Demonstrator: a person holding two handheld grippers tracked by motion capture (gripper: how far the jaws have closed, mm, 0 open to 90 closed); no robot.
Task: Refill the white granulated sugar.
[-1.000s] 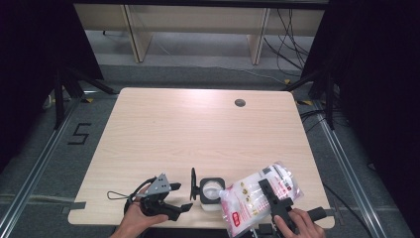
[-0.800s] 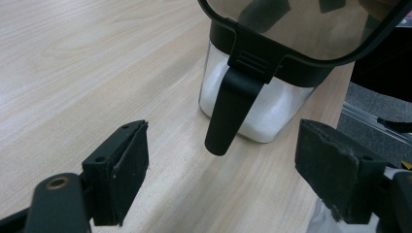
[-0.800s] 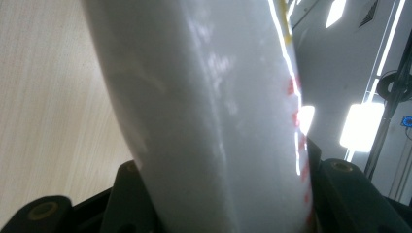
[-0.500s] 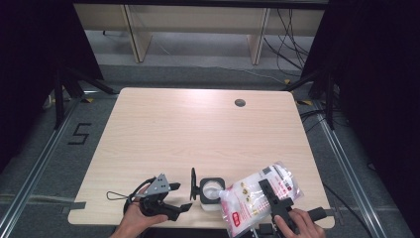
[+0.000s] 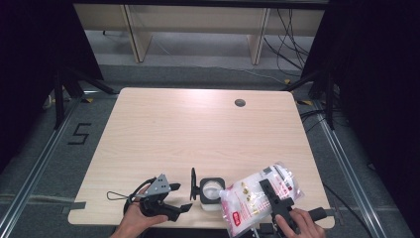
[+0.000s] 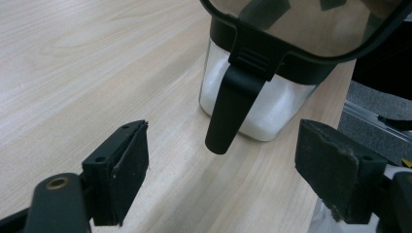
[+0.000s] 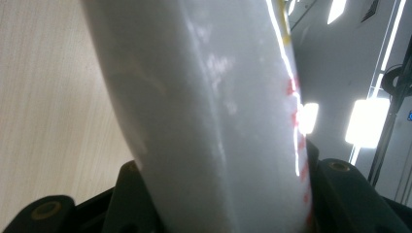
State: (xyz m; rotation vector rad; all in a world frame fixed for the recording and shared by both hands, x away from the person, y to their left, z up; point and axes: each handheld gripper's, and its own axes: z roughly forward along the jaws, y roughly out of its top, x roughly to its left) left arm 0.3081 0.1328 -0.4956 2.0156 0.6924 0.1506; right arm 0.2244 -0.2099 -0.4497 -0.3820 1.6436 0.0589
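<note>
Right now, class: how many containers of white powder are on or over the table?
2: a jar with its lid open near the front edge, and a bag held in the right gripper beside it.

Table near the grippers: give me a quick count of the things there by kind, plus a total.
Clear container with white powder, black lid flipped open: 1
Plastic bag of white powder, clamped in the right gripper: 1
Total: 2

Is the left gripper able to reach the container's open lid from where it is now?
Probably yes. The left gripper has its jaws open, and the lid's black latch tab on the container hangs right ahead with nothing between.
</note>
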